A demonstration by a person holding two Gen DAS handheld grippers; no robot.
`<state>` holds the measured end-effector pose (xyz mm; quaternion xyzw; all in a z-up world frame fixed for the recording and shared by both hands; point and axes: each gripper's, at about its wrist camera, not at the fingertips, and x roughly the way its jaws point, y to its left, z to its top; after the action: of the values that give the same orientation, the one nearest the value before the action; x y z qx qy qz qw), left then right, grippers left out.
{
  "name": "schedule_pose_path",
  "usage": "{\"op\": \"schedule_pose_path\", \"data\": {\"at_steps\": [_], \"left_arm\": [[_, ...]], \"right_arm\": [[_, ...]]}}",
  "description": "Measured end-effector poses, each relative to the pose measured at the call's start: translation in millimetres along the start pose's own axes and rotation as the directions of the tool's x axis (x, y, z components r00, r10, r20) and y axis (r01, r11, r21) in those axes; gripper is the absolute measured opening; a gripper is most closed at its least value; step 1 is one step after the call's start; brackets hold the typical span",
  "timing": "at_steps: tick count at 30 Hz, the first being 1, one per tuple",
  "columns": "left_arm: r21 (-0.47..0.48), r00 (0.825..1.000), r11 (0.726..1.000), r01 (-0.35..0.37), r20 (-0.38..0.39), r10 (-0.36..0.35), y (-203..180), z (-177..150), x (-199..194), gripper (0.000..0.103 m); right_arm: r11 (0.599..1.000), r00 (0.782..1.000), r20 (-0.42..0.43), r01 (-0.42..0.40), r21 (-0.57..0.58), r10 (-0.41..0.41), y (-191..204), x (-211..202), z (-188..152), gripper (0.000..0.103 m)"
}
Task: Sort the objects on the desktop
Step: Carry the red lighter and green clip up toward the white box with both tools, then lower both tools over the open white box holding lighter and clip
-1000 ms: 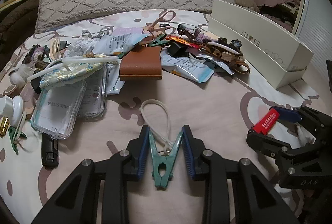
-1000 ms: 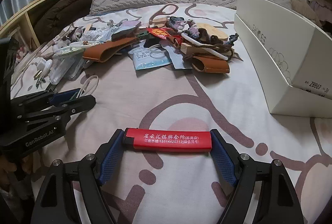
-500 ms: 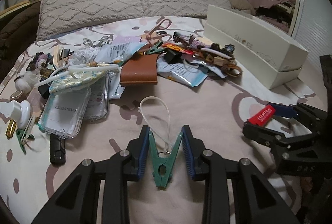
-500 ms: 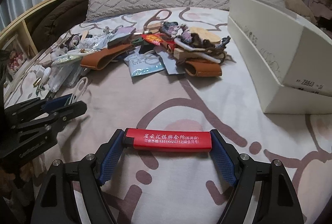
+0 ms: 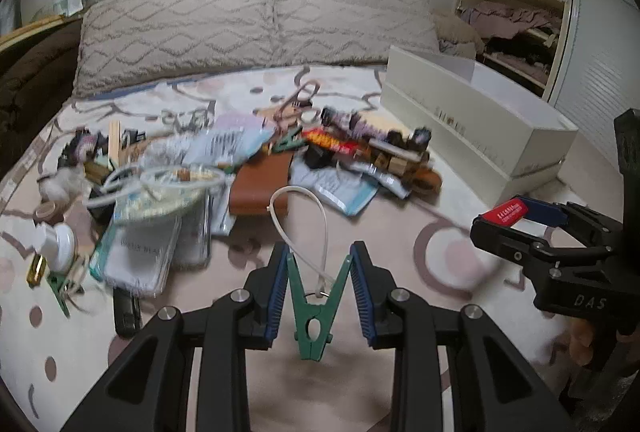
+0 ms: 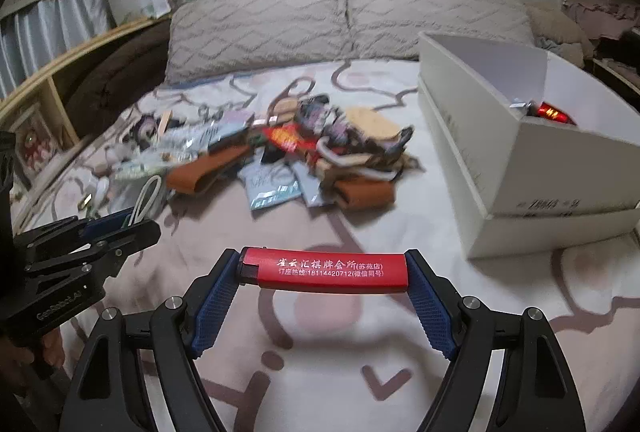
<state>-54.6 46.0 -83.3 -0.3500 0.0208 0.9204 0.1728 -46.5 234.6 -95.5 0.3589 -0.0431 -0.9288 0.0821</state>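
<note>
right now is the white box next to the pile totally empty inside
No: in the right wrist view a red object lies inside the white box, just behind its near wall.

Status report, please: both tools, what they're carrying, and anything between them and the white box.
Left tool shut on green clip, white loop attached. Right tool shut on red lighter. White box open, ahead right. Clutter pile left of the path.
</note>
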Motion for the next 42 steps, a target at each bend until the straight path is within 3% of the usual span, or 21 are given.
{"op": "schedule_pose_path", "data": {"at_steps": [14,27,42], "left_arm": [[0.073,0.995,0.996,0.053,0.075,-0.059,-46,60,-1,0.031],[0.098,0.988,0.990,0.104,0.102,-0.114,-84,107,18,0.031],[0.129,0.980,0.984,0.123,0.137,-0.141,-120,148,38,0.031]], "right_arm": [[1.000,0.989,0.148,0.029,0.008,-0.029,-28,-33,56,0.082],[0.990,0.958,0.260,0.102,0.094,-0.124,-81,-51,108,0.082],[0.952,0.936,0.251,0.186,0.243,-0.247,-138,-44,135,0.082]]}}
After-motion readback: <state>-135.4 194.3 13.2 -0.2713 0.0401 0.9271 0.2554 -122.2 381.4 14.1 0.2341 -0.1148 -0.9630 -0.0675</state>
